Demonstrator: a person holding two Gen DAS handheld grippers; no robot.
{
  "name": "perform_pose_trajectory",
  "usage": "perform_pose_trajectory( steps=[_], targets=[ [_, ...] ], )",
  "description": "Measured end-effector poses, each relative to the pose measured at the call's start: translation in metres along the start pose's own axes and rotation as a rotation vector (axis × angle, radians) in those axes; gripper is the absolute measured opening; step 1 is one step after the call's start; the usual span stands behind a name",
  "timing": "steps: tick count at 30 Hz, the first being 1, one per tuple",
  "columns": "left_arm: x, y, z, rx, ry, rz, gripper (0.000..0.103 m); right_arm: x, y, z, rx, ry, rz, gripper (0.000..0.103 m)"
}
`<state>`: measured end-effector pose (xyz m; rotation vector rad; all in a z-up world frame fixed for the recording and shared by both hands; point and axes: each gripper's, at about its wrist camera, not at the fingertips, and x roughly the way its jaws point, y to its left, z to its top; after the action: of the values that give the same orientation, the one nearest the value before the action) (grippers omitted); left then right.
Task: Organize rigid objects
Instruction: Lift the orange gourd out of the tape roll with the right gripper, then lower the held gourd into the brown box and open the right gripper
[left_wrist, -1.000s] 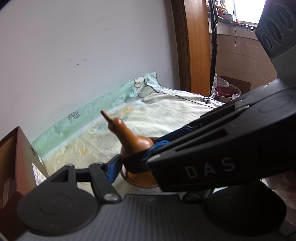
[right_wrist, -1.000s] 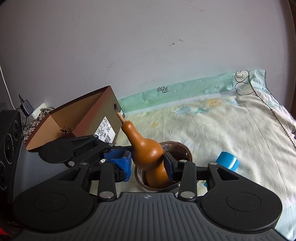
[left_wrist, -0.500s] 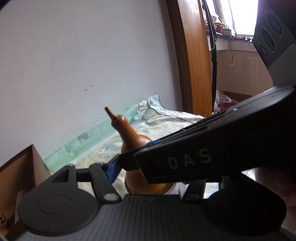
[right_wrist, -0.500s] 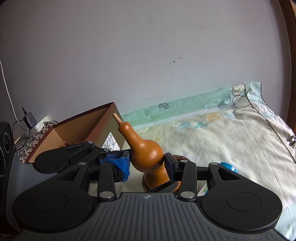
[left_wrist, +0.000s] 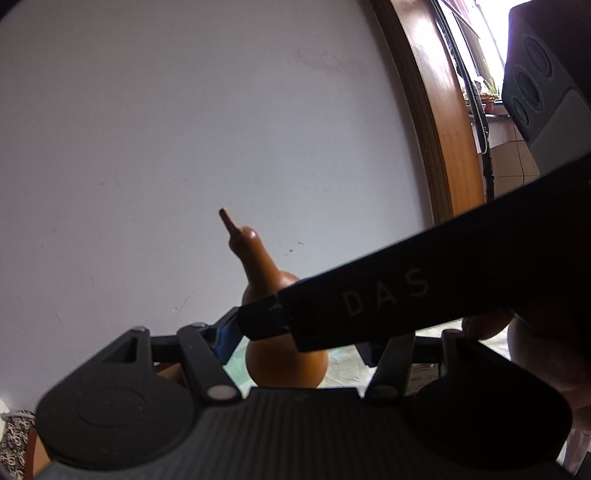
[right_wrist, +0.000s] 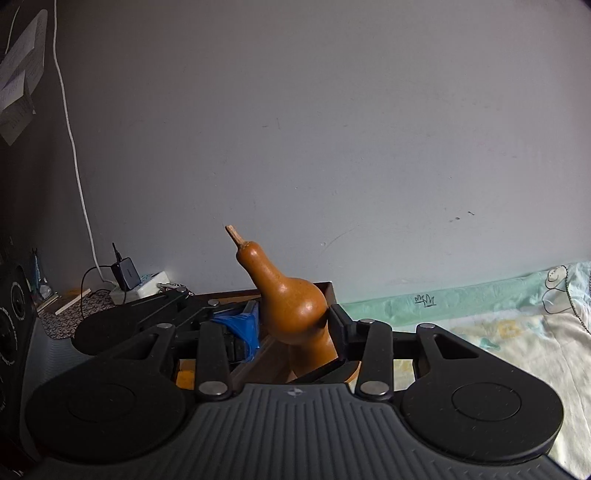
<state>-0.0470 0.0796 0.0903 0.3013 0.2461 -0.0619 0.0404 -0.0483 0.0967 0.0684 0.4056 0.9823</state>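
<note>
You've got the brown gourd (right_wrist: 291, 306) pinched in your right gripper (right_wrist: 295, 332), pads tight on its belly, stem tipped up and to the left against the grey wall (right_wrist: 332, 129). It's up off the bed sheet (right_wrist: 498, 332), in front of the brown box (right_wrist: 229, 295). Your left gripper (left_wrist: 291, 347) sits around the lower bulb (left_wrist: 286, 365); its jaws were just closing, but the right gripper's arm blocks the view, so I can't tell if it's actually gripping.
</note>
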Motion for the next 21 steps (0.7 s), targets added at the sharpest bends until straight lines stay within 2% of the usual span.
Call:
perform_pose_trajectory(
  steps=[5,9,16,21],
  targets=[
    [-0.004,0.041,-0.017,-0.005,0.048,0.072,0.059,0.042,0.031,0.001,-0.032,0.029,0.07,0.024],
    [0.002,0.067,-0.036,-0.039,0.115,0.084,0.058,0.075,0.051,-0.008,-0.027,0.084,0.086,0.024],
    [0.03,0.089,-0.065,-0.105,0.242,0.013,0.058,0.108,0.056,-0.024,0.002,0.187,0.017,0.024],
    [0.05,0.098,-0.075,-0.181,0.329,-0.058,0.059,0.12,0.047,-0.027,0.086,0.247,-0.001,0.024]
  ],
)
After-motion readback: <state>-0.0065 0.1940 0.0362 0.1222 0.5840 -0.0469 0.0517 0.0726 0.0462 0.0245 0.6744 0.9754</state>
